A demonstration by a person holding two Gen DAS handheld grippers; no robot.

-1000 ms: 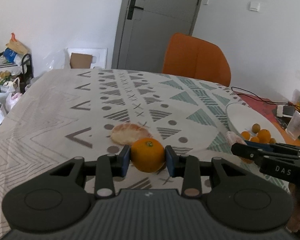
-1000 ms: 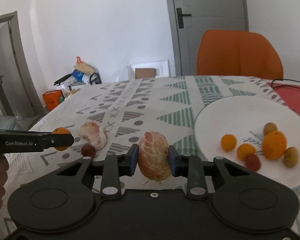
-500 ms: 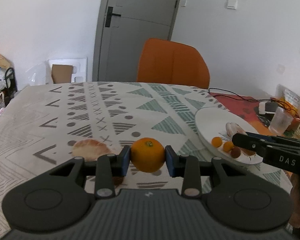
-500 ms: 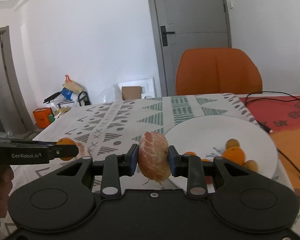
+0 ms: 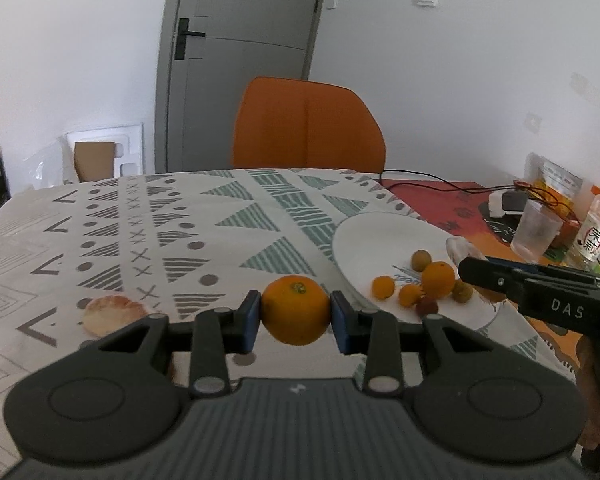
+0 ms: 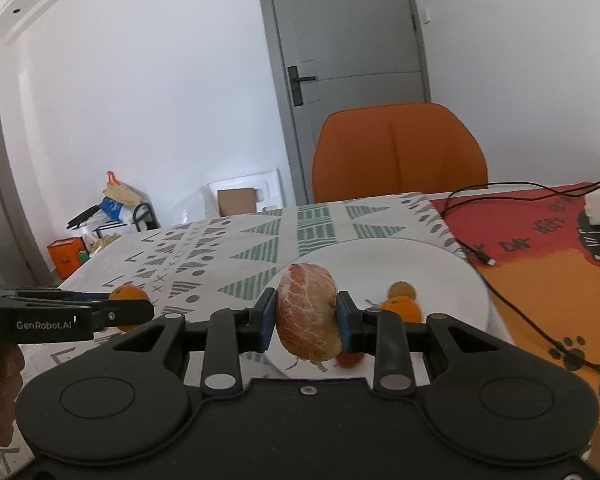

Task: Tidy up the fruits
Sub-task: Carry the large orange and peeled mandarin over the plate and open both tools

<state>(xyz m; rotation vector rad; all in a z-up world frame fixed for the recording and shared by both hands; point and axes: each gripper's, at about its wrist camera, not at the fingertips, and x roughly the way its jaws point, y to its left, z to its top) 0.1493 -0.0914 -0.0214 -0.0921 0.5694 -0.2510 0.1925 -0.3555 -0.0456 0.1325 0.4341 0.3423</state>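
Round orange fruit [image 5: 296, 309] being pinched between the blue pads of the left gripper [image 5: 296, 316], riding clear above the patterned tablecloth [image 5: 204, 216], just left of the white round plate [image 5: 376, 232]. Peeled pinkish citrus piece [image 6: 308, 317] getting squeezed in the right gripper [image 6: 307, 320], hanging over the near left part of the plate. Sitting on the plate: a bigger orange [image 5: 438, 279], two small orange fruits [image 5: 383, 287], two brownish round fruits [image 5: 421, 259] and a dark red one [image 5: 426, 307]. Lying on the cloth at near left, another peeled citrus segment [image 5: 114, 314]. Standing beyond the far table edge, an orange chair [image 5: 308, 128]. Waiting at far right, a clear plastic cup [image 5: 536, 236].
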